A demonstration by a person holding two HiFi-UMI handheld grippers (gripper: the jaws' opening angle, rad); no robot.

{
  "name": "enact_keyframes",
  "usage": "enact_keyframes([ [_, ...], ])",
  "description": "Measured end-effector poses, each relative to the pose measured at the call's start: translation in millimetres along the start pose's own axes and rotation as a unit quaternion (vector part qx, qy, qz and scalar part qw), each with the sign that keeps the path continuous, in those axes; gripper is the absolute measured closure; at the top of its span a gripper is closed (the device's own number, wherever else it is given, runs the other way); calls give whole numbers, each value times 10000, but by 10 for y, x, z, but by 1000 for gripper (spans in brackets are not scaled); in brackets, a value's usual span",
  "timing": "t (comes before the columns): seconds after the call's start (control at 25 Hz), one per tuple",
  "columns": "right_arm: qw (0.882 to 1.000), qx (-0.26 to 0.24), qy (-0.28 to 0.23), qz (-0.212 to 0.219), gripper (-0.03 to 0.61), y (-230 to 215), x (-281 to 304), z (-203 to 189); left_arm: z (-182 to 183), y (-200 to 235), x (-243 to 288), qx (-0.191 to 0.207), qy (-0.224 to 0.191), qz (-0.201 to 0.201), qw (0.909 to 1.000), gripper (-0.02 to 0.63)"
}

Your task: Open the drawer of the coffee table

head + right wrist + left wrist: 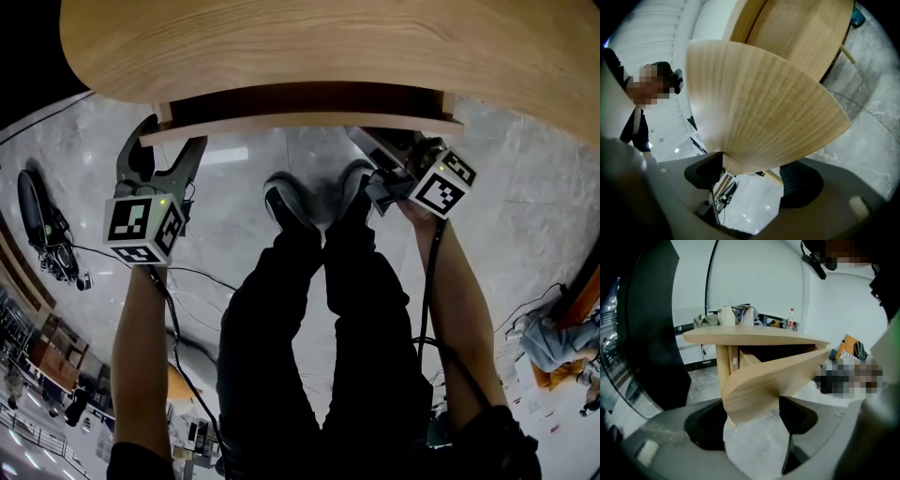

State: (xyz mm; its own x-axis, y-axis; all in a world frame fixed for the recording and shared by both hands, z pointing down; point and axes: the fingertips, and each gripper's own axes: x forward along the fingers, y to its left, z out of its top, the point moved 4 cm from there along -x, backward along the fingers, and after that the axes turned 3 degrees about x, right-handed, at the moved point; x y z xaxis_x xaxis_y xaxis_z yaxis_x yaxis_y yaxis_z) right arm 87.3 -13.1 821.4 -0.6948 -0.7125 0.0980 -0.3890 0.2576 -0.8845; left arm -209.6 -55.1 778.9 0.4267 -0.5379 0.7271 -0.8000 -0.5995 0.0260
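Head view, items in frame.

- Coffee table (328, 47): wooden top, above and ahead of both grippers.
- Drawer (300, 105): drawn partly out from under the top, with a dark gap behind it.
- Drawer front (300, 124): curved wooden panel spanning from one gripper to the other.
- Left gripper (167, 142): at the panel's left end, jaws clamped on its edge. The left gripper view shows wood filling the gap between both pads.
- Right gripper (392, 157): at the panel's right end, jaws wide yet closed on the wood. The right gripper view shows the panel against both pads.
- Shoes (281, 202): on the pale stone floor (234, 187), between the two grippers and below the drawer.
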Motion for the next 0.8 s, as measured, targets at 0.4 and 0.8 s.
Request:
enact_keyframes([
  [0.4, 9989, 253, 365, -121, 193, 214, -402, -496, -396, -305, -388, -101, 358, -124, 9992, 258],
  [0.8, 9975, 379, 580, -132, 189, 367, -723, -884, -723, -564, -677, -182, 662, -176, 9975, 258],
])
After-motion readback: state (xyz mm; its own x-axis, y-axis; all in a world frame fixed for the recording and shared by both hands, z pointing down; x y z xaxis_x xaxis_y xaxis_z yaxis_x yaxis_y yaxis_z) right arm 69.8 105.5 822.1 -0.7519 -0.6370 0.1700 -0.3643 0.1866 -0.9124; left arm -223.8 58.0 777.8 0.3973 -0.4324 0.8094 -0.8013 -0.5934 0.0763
